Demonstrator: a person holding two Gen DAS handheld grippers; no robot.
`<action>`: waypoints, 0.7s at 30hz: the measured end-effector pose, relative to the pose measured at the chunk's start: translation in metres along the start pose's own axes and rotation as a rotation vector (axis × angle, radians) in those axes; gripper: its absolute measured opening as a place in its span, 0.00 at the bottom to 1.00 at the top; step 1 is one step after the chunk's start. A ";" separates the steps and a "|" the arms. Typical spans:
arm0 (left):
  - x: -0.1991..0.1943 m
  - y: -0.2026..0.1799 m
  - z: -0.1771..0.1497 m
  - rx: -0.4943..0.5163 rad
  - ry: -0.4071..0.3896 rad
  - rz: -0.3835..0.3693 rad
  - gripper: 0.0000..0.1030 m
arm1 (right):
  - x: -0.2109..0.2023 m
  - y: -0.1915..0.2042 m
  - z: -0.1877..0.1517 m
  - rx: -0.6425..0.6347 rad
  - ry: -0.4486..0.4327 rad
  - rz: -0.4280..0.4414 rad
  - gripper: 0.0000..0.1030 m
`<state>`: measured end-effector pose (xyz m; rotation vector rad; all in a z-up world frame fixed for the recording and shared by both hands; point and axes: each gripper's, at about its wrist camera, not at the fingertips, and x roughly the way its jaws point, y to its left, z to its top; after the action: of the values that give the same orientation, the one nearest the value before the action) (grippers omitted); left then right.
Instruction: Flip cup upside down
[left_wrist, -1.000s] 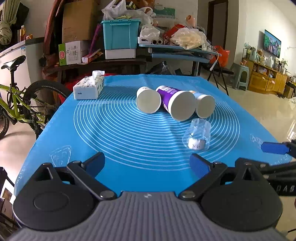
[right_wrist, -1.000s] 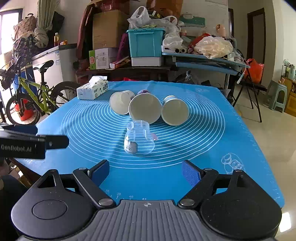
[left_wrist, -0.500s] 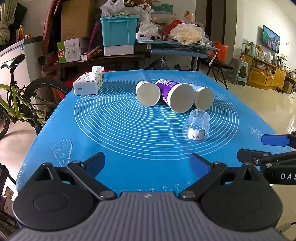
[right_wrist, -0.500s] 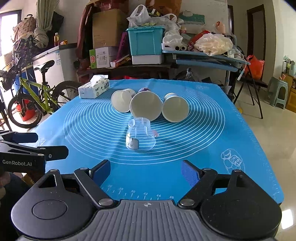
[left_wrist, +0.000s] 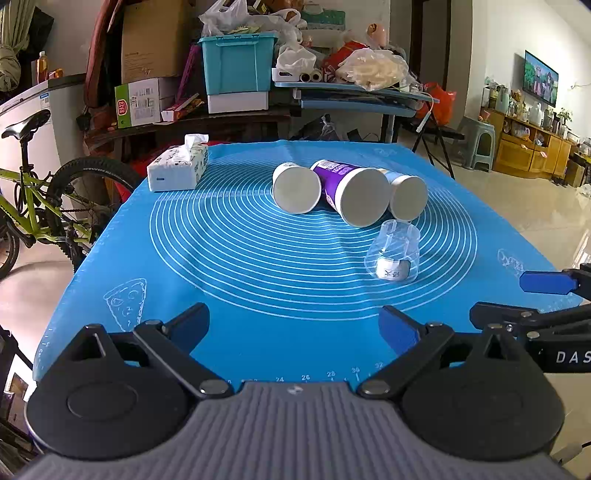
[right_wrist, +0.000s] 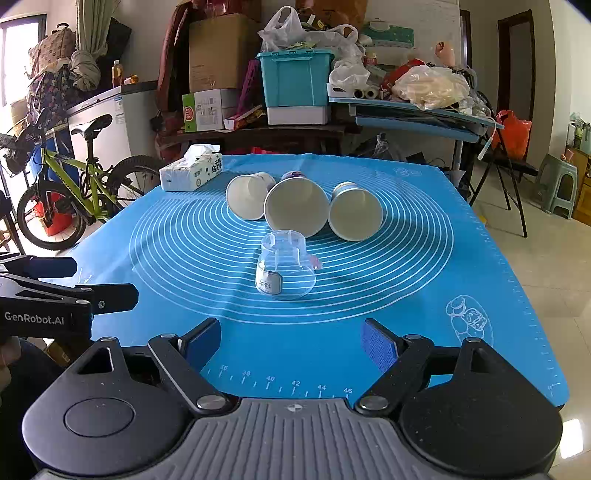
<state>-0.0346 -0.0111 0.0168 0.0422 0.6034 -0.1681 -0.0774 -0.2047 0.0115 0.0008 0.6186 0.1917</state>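
Right wrist view: clear plastic cup straight ahead of right tool, standing mouth down on blue surface, just before three paper cups lying on their sides. Looks light, thin, slippery, easily squeezed; best held gently across the wider lower wall. Both tools spread apart, empty; left tool has cup ahead to its right. Compared with a second ago, both pulled back slightly; cup unmoved.

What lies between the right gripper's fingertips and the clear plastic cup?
Only bare blue mat; the right wrist view shows nothing between the right gripper and the clear plastic cup.
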 end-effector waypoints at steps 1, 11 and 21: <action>0.000 0.000 0.000 0.000 0.000 0.001 0.94 | 0.000 0.000 -0.001 0.001 0.001 0.000 0.82; -0.002 -0.001 0.002 0.002 -0.006 -0.006 0.94 | 0.000 -0.001 -0.001 0.001 0.002 0.001 0.82; -0.003 0.000 0.000 0.000 -0.014 -0.012 0.94 | 0.000 -0.001 -0.003 0.003 0.003 0.006 0.82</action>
<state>-0.0366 -0.0107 0.0187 0.0373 0.5895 -0.1797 -0.0787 -0.2061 0.0090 0.0055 0.6221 0.1970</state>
